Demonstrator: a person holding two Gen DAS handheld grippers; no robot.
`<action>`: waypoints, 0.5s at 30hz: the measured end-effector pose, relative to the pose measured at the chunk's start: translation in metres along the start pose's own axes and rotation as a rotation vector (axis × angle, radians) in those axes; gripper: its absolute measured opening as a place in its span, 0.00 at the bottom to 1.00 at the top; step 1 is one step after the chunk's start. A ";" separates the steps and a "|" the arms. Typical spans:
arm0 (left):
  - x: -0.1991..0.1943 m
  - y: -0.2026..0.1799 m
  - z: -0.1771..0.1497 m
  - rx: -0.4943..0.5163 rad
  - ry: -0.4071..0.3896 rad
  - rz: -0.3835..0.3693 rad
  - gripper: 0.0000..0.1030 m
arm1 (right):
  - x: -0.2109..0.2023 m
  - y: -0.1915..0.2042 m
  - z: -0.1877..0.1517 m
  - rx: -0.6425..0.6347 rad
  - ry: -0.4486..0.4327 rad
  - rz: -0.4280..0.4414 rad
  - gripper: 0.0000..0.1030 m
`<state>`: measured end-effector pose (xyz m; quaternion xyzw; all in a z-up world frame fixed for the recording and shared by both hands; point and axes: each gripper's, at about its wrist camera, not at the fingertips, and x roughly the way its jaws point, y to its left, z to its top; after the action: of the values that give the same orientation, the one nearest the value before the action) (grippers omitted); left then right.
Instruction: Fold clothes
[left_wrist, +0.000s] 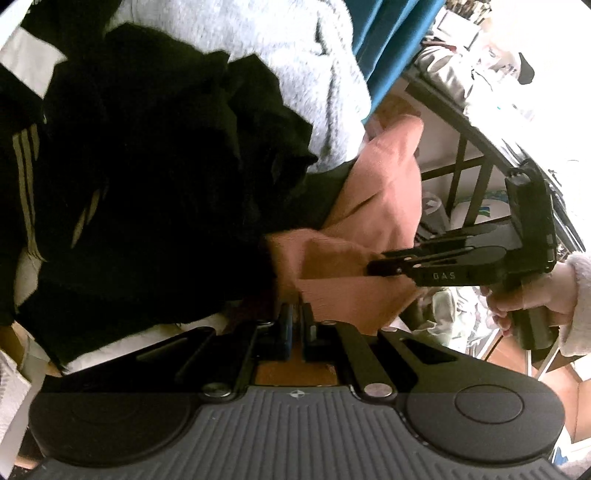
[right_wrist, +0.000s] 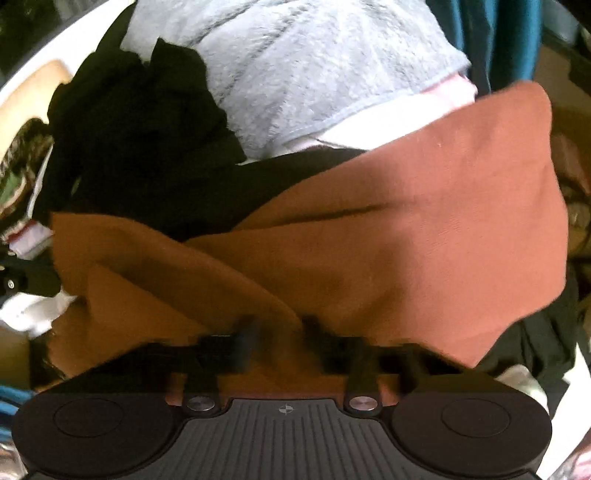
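A rust-brown cloth (left_wrist: 380, 206) hangs between my two grippers, lifted off a pile of clothes. In the left wrist view my left gripper (left_wrist: 296, 314) is shut on the cloth's lower edge, with the fabric pinched between its pads. My right gripper (left_wrist: 373, 267) comes in from the right, held by a hand in a pale fleece sleeve (left_wrist: 576, 295), and its fingers are closed on a fold of the same cloth. In the right wrist view the rust-brown cloth (right_wrist: 406, 221) fills the middle and runs between the blurred fingers of the right gripper (right_wrist: 282, 332).
Under the cloth lies a black garment with pale stripes (left_wrist: 29, 192) and more black clothes (right_wrist: 140, 122). A light grey fleece (left_wrist: 280, 44) lies behind, with teal fabric (left_wrist: 391, 40) beyond it. A dark metal-framed table (left_wrist: 465, 173) stands at the right.
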<state>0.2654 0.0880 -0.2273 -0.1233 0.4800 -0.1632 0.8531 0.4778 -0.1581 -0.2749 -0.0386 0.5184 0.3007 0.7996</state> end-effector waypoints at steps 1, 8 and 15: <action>0.000 0.000 0.000 0.005 0.002 0.003 0.04 | -0.004 0.001 -0.002 -0.002 0.001 0.012 0.12; 0.009 0.001 0.003 0.012 0.032 0.045 0.18 | -0.036 0.010 -0.033 -0.026 0.018 0.062 0.08; 0.037 -0.008 0.016 0.110 0.080 0.054 0.65 | -0.059 0.014 -0.062 0.002 0.041 0.073 0.07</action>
<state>0.2958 0.0667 -0.2456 -0.0565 0.5072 -0.1714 0.8427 0.4043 -0.1956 -0.2498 -0.0252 0.5362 0.3283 0.7772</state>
